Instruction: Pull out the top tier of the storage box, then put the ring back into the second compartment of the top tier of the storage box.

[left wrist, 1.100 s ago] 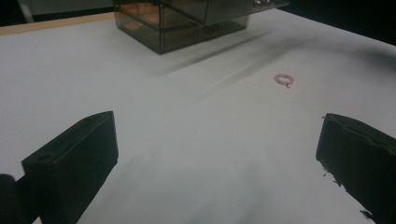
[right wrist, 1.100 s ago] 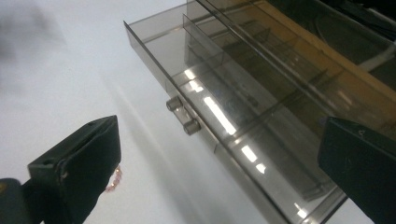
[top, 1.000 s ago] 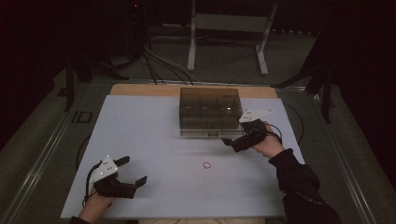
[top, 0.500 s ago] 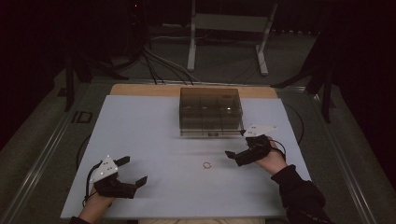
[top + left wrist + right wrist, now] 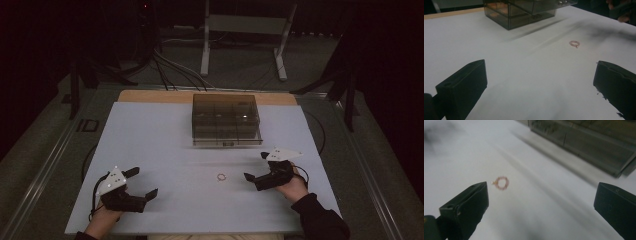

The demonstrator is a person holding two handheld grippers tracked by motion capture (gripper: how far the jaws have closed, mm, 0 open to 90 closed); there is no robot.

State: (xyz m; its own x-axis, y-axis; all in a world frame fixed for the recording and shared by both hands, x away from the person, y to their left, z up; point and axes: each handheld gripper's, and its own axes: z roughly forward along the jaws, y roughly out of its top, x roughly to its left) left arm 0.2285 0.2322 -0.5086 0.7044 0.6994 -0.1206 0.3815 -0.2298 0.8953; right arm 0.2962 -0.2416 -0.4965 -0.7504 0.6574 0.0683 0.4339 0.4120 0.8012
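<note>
A small pinkish ring [image 5: 221,176] lies flat on the white table top [image 5: 165,145]; it also appears as a ring [image 5: 574,44] in the left gripper view and a ring [image 5: 502,182] in the right gripper view. My right gripper [image 5: 255,168] is open, just right of the ring, jaws pointing left toward it with nothing between them. Near the table's front left, my left gripper [image 5: 141,182] is open and empty. A smoky clear drawer box [image 5: 226,119] stands at the back centre; its bottom drawer sticks out slightly.
The white table top has a wooden strip [image 5: 150,96] along its far edge. Beyond it are cables [image 5: 170,70] and a white stand [image 5: 245,30] on the dark floor. Metal rails run along both sides.
My right gripper has drawn back from the drawer box toward the front and now sits low beside the ring. The left gripper has stayed in place.
</note>
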